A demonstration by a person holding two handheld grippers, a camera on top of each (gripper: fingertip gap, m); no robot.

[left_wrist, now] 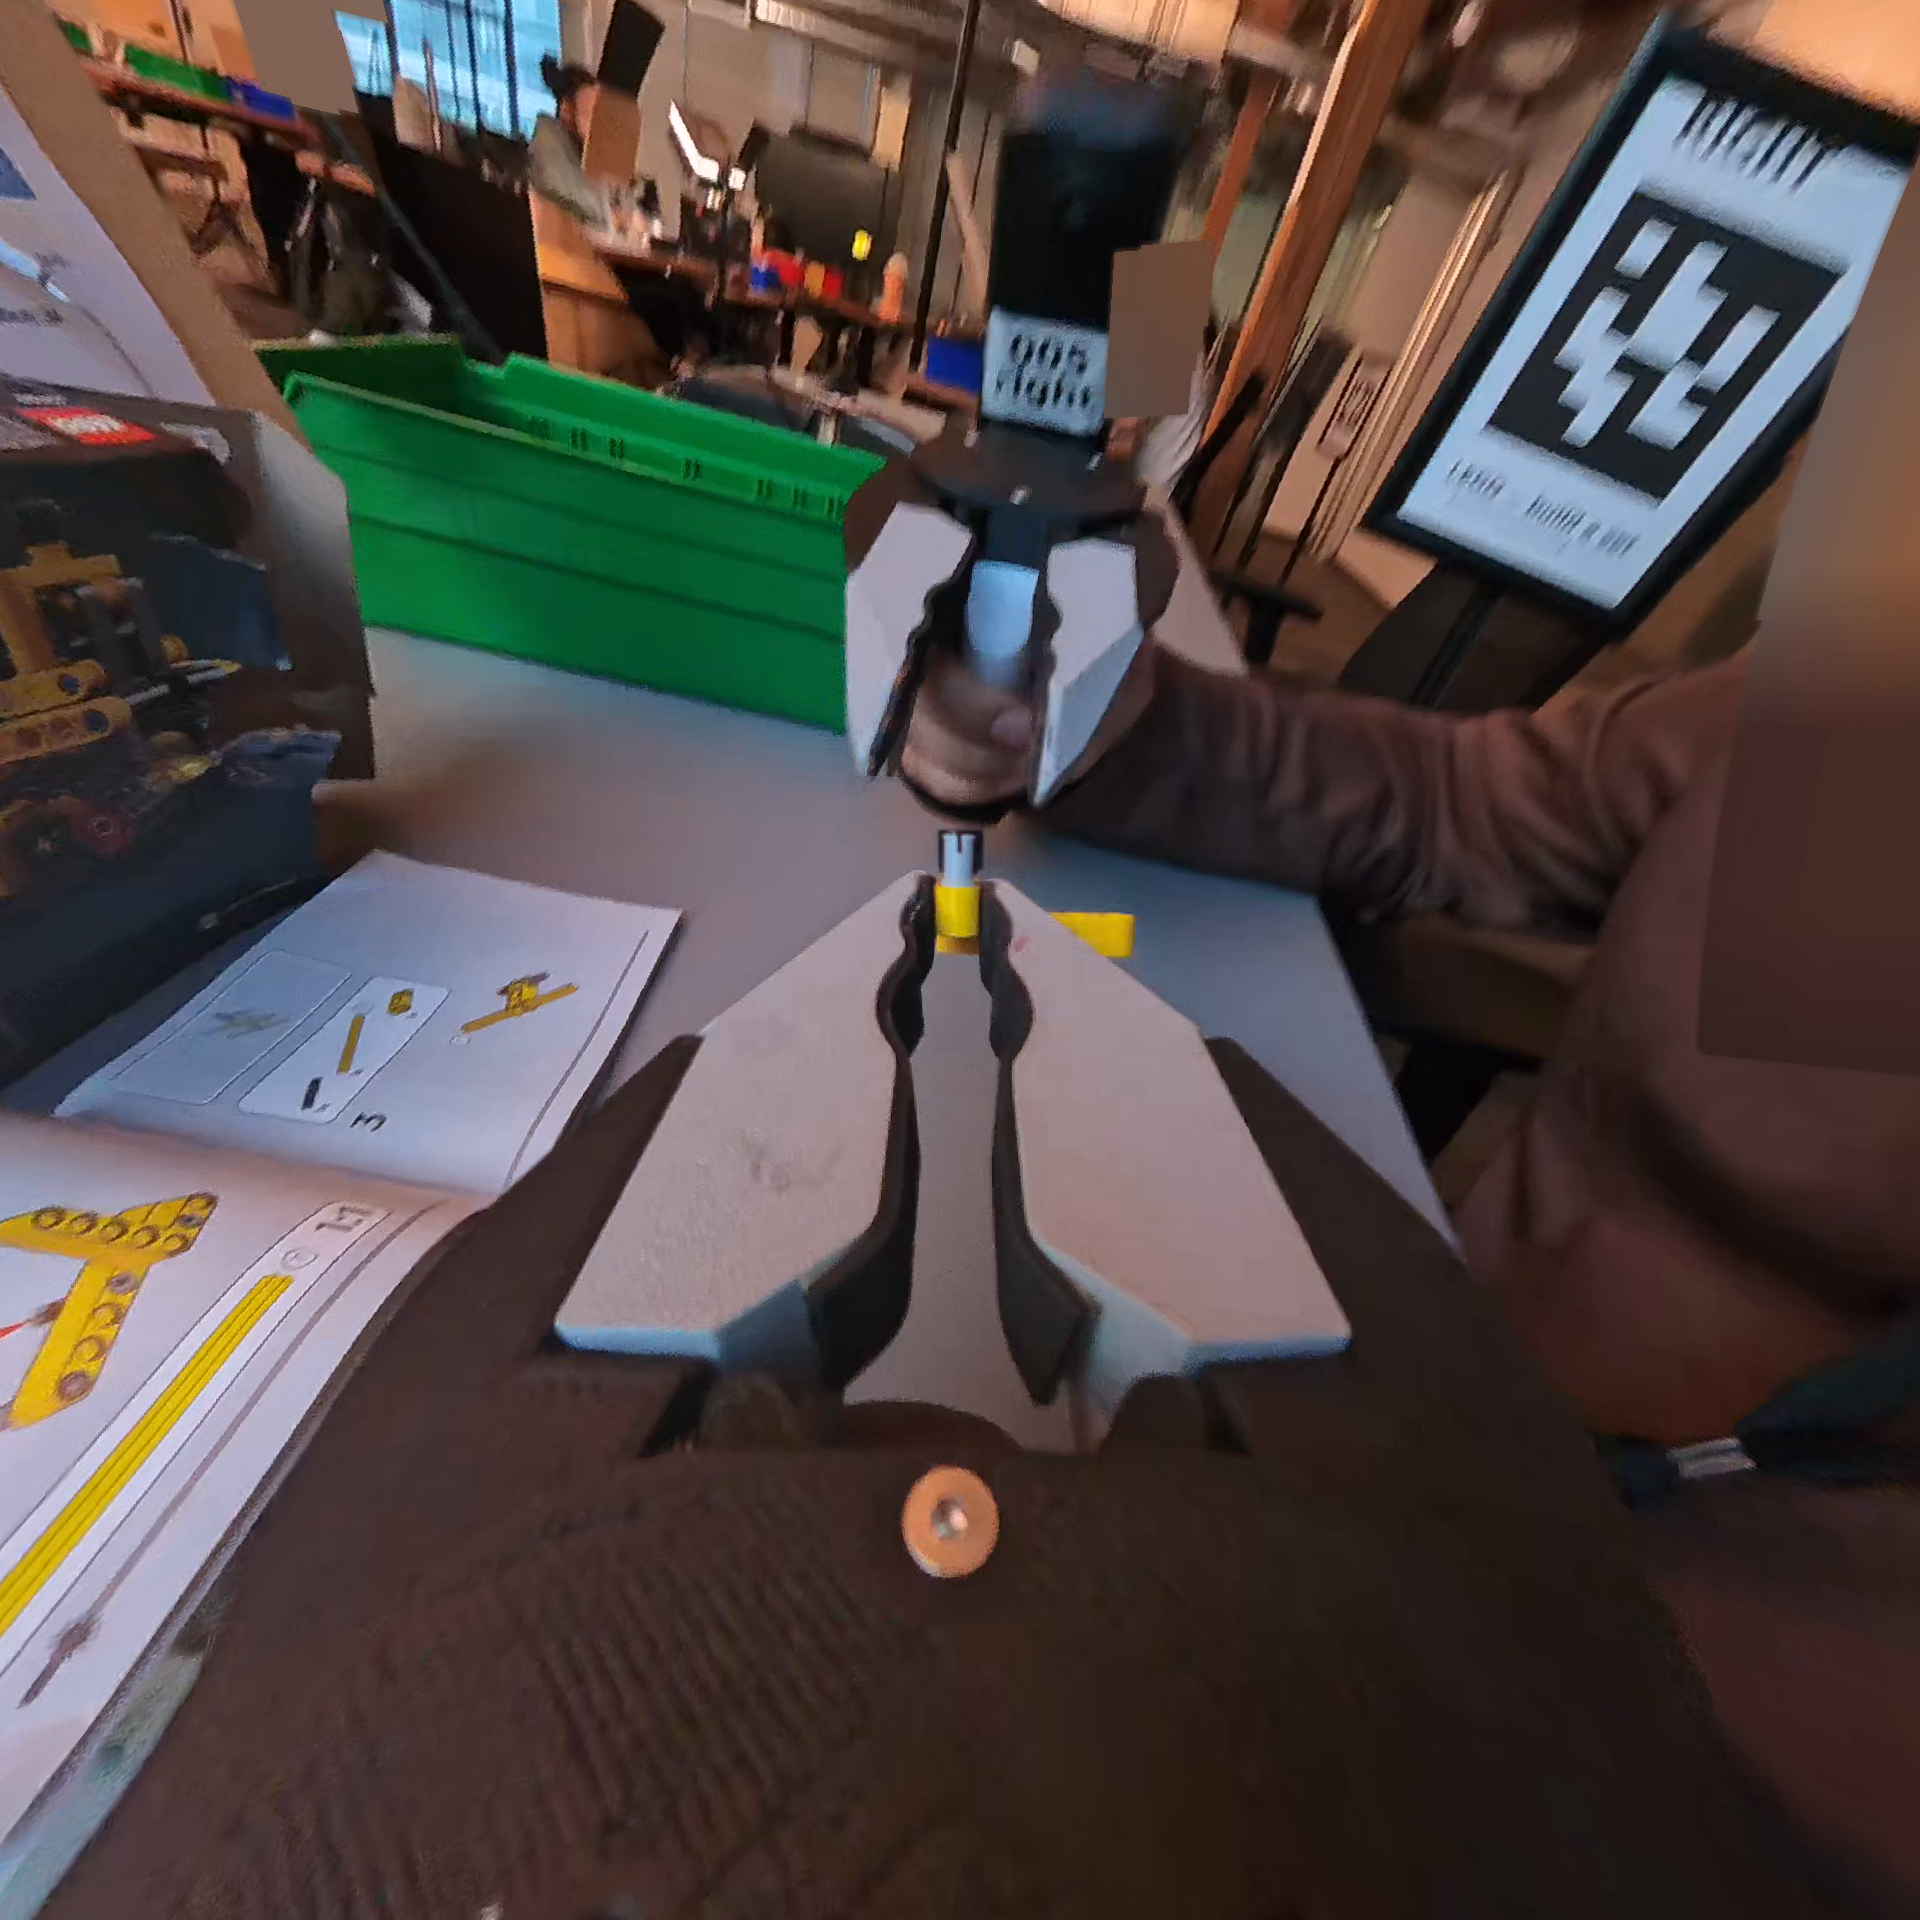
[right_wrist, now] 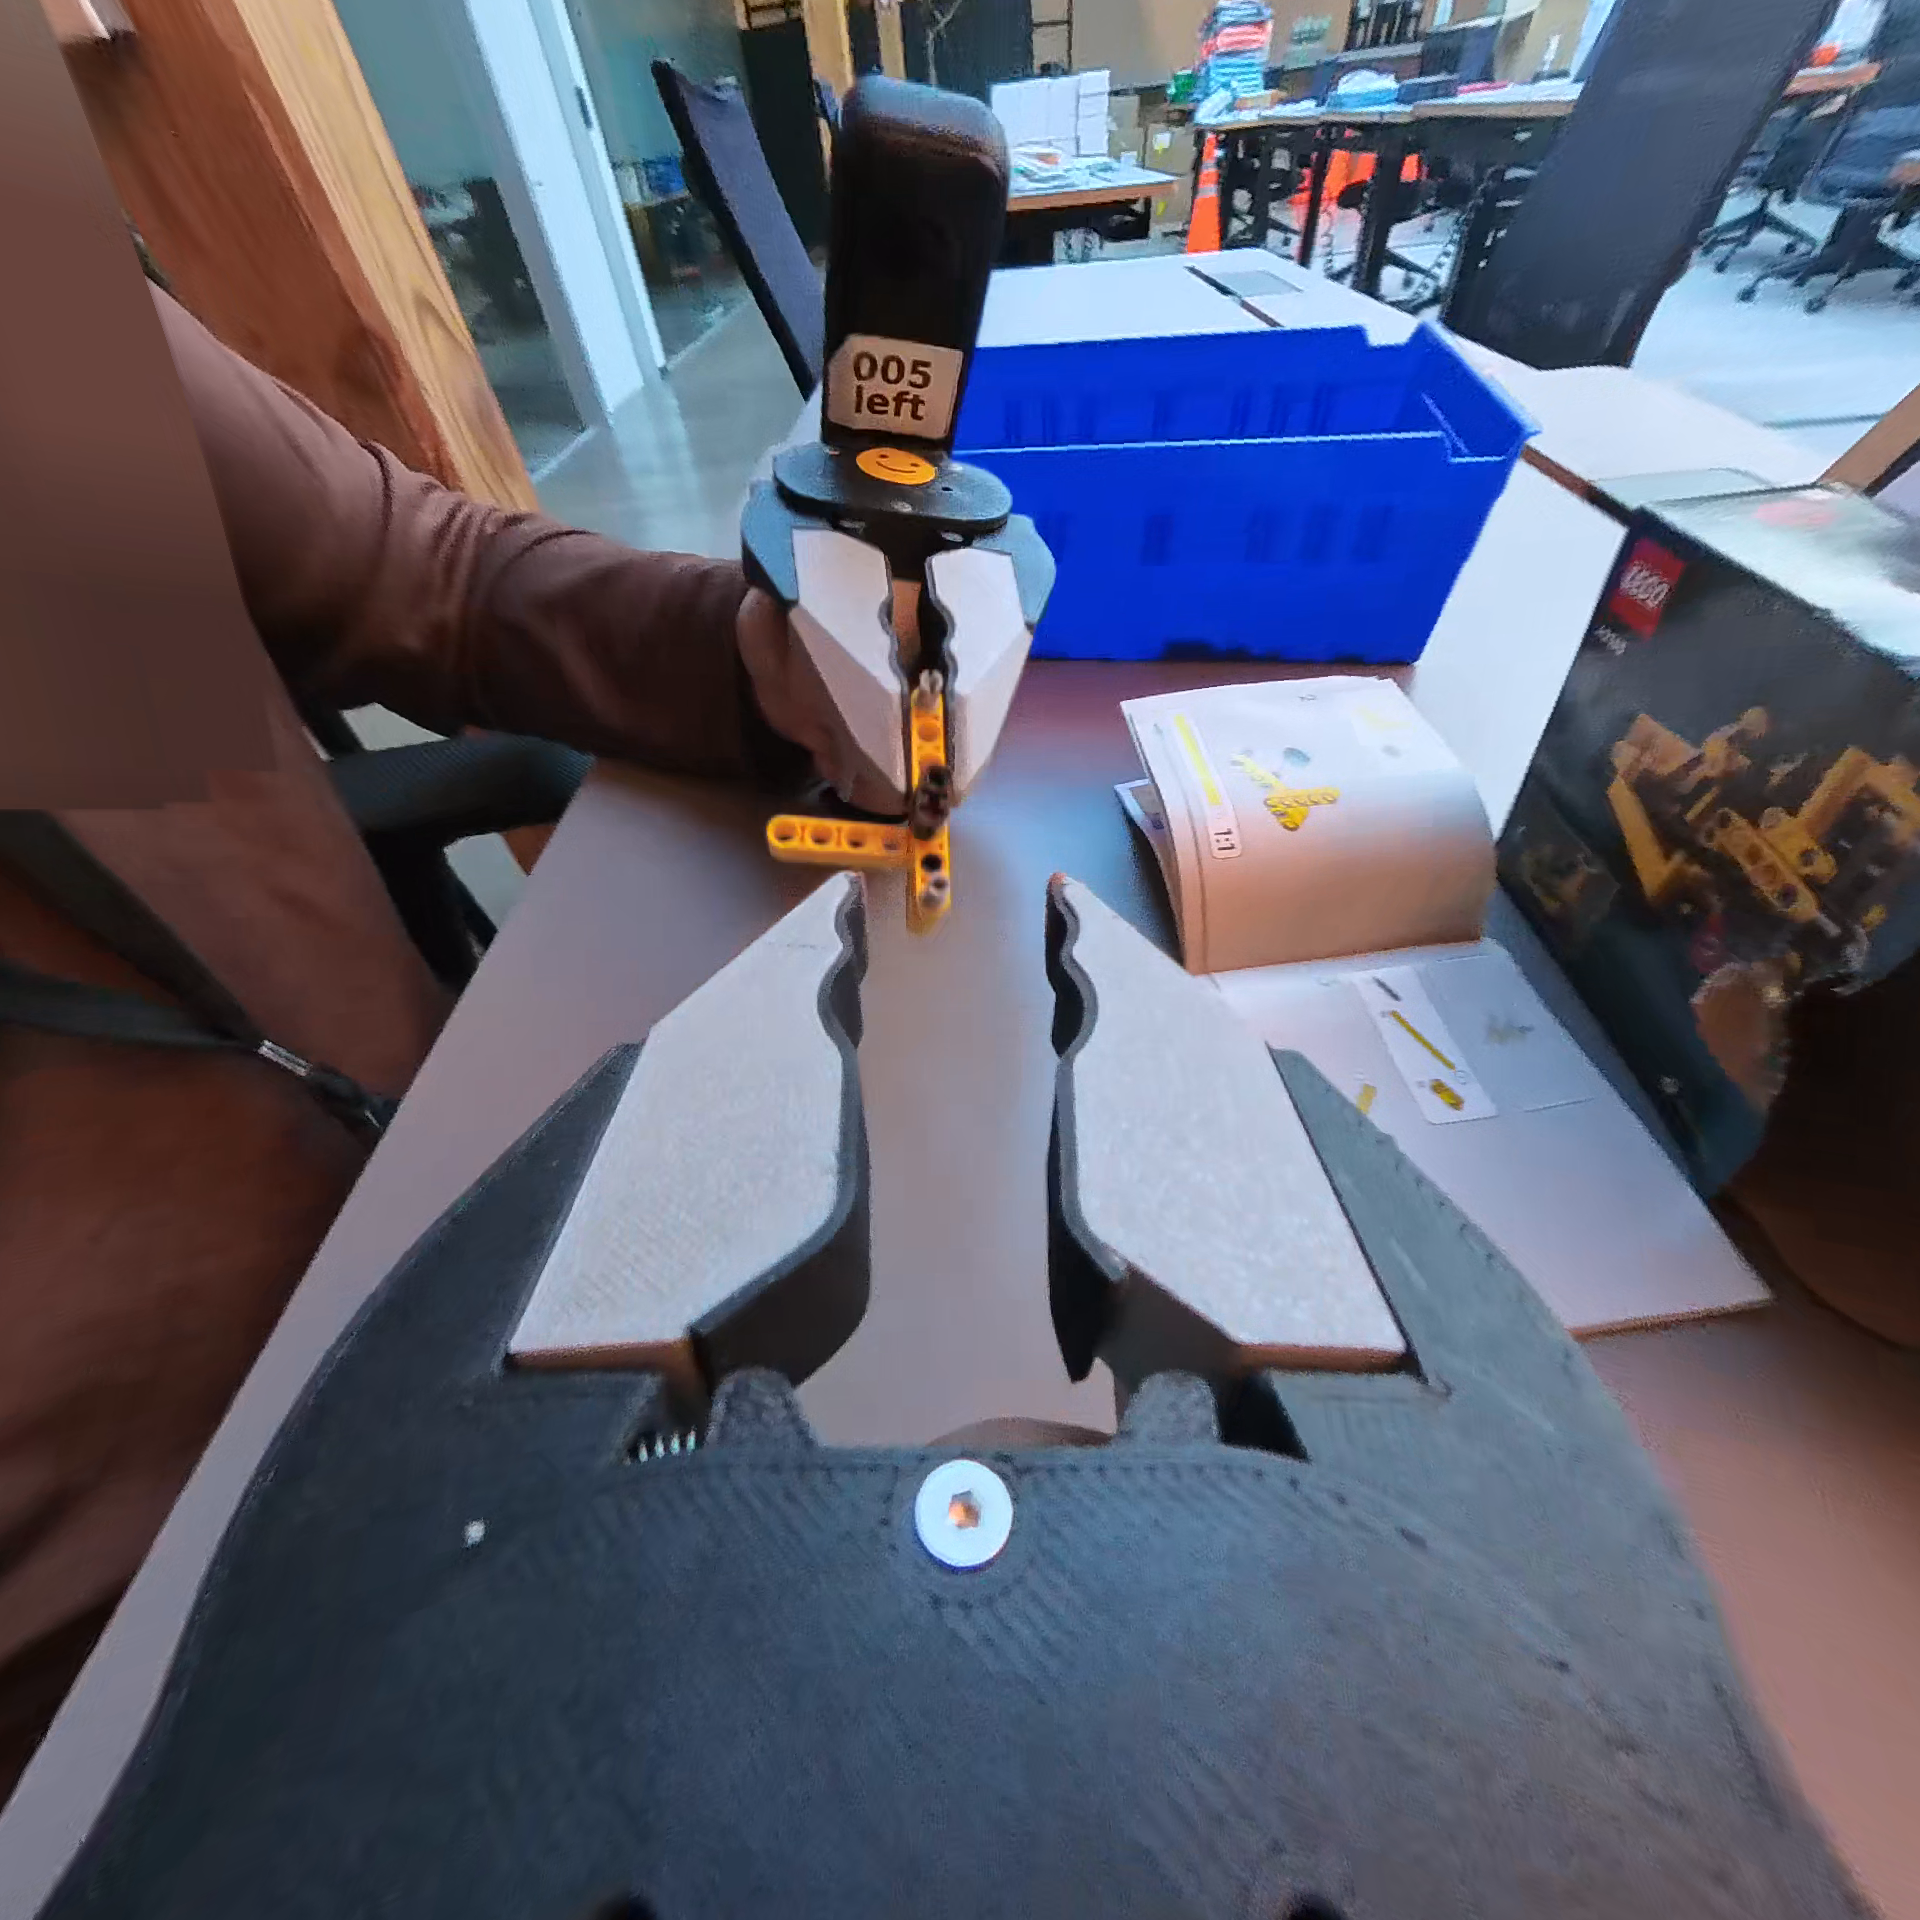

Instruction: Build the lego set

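My left gripper [left_wrist: 956, 899] is shut on a yellow beam assembly [left_wrist: 956, 914] and holds it above the grey table [left_wrist: 644, 769]. A grey pin [left_wrist: 958, 850] sticks out past the fingertips, and a yellow beam end [left_wrist: 1091, 932] juts out to the right. In the right wrist view the assembly [right_wrist: 928, 821] is two crossed yellow beams with black pins, held upright in the left gripper [right_wrist: 928, 769]. My right gripper [right_wrist: 954, 899] is open and empty, facing the assembly from a short distance. It also shows in the left wrist view [left_wrist: 961, 779], just beyond the pin.
An open instruction booklet [left_wrist: 343, 1018] [right_wrist: 1309, 821] lies on the table beside the set's box [left_wrist: 135, 644] [right_wrist: 1714, 852]. A green bin [left_wrist: 582, 540] and a blue bin [right_wrist: 1226, 520] stand at the table's ends. A framed marker board [left_wrist: 1642, 343] stands beyond the table.
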